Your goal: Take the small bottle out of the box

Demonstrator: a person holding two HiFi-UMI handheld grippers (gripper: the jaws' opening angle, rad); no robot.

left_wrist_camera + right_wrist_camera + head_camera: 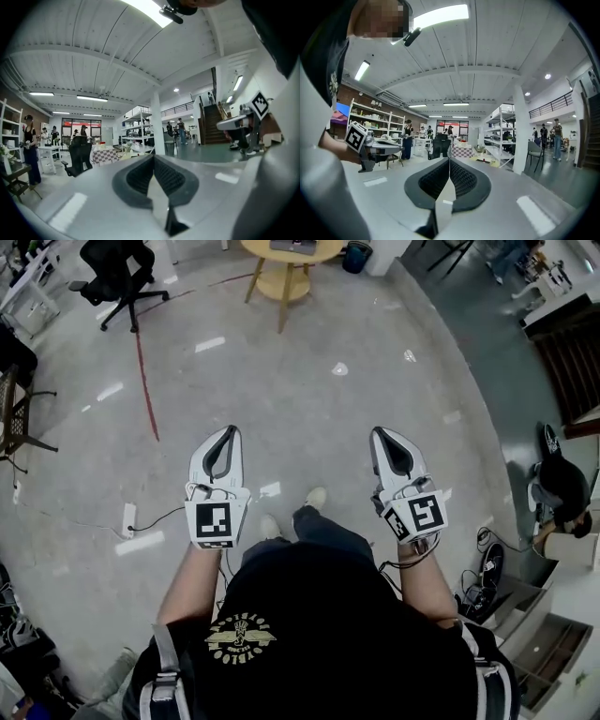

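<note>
Head view: left gripper (231, 432) and right gripper (377, 433) held side by side, well apart, above a grey polished floor (309, 381). Both pointing forward, about level, each with a marker cube (214, 523) at the wrist end. Between them, lower down, two pale shoes (317, 498) on the floor. Farther off, a black office chair (117, 273) and a round wooden table (286, 263), with a red line (145, 381) running across the floor near the chair. Left of the left gripper, a white power strip (128, 518) with a dark cable.

Left gripper view: jaws clenched tip to tip, gripping nothing. Beyond them an open hall with metal shelves (137, 131), stairs (212, 125) at the right and people standing far back.

Right gripper view: jaws likewise pressed together, nothing between them. Behind, a long ceiling lamp (440, 16) and a person in dark clothes (408, 138) beside a desk.

Small bottle and box: in none of the views; place cannot be told.
</note>
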